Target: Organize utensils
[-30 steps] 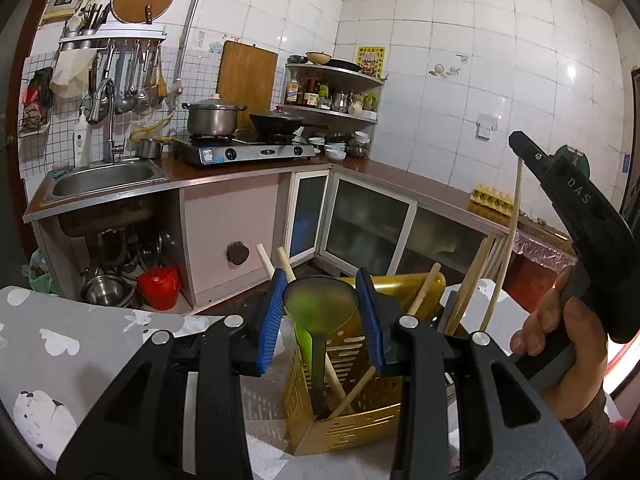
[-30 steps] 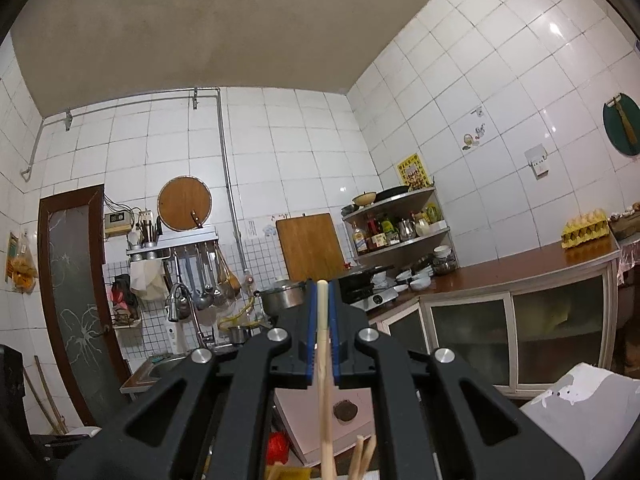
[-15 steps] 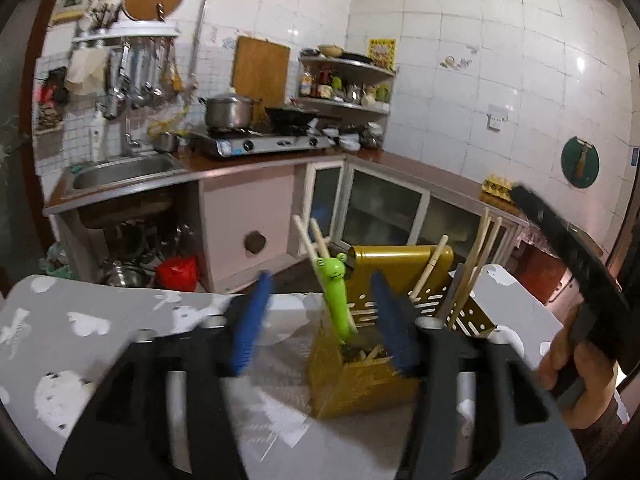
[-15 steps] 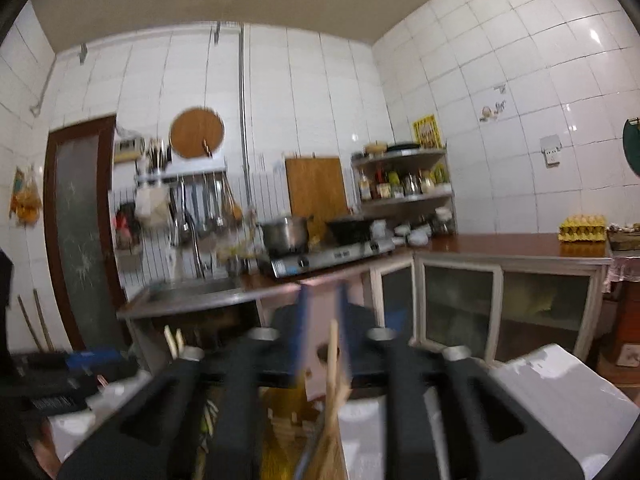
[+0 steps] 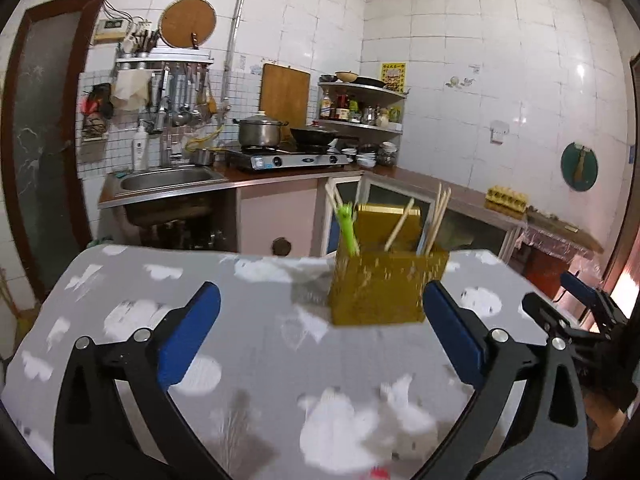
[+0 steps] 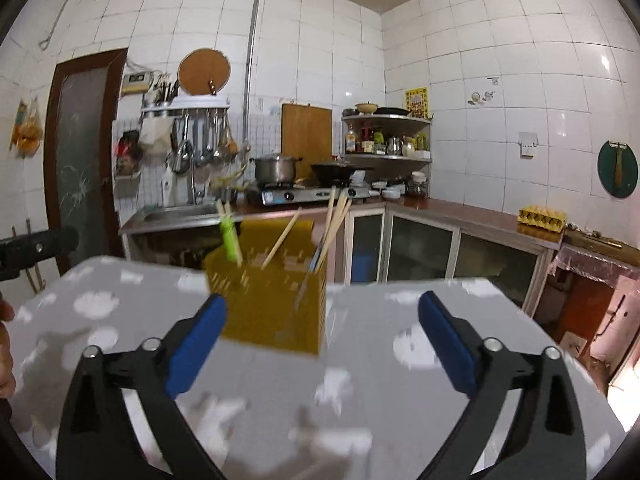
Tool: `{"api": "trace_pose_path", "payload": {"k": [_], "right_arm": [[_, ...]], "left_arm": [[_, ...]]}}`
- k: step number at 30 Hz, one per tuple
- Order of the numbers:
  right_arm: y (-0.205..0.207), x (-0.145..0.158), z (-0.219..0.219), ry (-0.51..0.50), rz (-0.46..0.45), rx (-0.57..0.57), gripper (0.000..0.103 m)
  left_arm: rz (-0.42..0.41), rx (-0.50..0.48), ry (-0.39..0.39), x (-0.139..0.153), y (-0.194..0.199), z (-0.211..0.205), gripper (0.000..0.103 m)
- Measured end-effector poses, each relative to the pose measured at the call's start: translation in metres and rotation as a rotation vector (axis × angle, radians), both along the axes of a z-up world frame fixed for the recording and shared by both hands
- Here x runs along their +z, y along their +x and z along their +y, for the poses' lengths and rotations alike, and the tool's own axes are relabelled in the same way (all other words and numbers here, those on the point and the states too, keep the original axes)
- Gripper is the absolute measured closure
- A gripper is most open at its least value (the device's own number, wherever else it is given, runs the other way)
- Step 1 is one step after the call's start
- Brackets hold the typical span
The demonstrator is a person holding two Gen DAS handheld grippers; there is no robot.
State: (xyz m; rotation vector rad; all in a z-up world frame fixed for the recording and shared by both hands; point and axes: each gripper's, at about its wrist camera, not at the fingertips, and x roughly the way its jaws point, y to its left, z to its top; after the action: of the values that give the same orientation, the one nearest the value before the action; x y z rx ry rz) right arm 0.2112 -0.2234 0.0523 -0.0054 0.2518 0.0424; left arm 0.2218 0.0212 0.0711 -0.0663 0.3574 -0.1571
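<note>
A yellow perforated utensil holder (image 5: 384, 288) stands on the grey cloud-print tablecloth (image 5: 248, 344). It holds a green frog-topped utensil (image 5: 347, 229) and several wooden chopsticks (image 5: 437, 216). It also shows in the right wrist view (image 6: 268, 300) with the green utensil (image 6: 230, 240) and chopsticks (image 6: 334, 220). My left gripper (image 5: 320, 340) is open and empty, in front of the holder. My right gripper (image 6: 322, 344) is open and empty, also in front of it. The right gripper shows at the right edge of the left wrist view (image 5: 580, 308).
Behind the table are a sink (image 5: 168, 178), a stove with a pot (image 5: 262, 132) and wok, cabinets, and a corner shelf (image 5: 360, 104). An egg tray (image 5: 506, 196) sits on the right counter. A door (image 6: 80, 152) is at left.
Both grippers opened and pulled back from the holder. The green utensil left my left gripper and the chopstick left my right gripper; both now stand in the holder.
</note>
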Motion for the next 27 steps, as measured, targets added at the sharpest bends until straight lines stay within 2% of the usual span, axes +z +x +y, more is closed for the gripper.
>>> {"api": "trace_pose_path", "payload": {"k": [4,8,13,15,20,27], "right_arm": [[-0.032,-0.019,0.006,0.021,0.044,-0.001,0.004],[-0.052,-0.032,0.007,0.078,0.071,-0.011,0.004],[-0.058,-0.047,0.014,0.019,0.073,-0.027,0.004],[-0.061,-0.053,0.014,0.033,0.070,-0.023,0.004],[-0.064,-0.058,0.015,0.032,0.043,-0.033,0.004],[-0.066,-0.056,0.018,0.017,0.026,-0.035,0.004]], "left_arm": [[-0.033,0.022,0.078,-0.023,-0.044,-0.011,0.005],[-0.058,0.049,0.090,-0.041,-0.068,-0.014,0.005],[-0.059,0.091,0.126,-0.061,-0.070,-0.010,0.005],[-0.055,0.100,0.145,-0.071,-0.069,-0.009,0.005],[-0.070,0.101,0.139,-0.083,-0.072,-0.010,0.005],[-0.078,0.118,0.104,-0.081,-0.074,-0.004,0.005]]}}
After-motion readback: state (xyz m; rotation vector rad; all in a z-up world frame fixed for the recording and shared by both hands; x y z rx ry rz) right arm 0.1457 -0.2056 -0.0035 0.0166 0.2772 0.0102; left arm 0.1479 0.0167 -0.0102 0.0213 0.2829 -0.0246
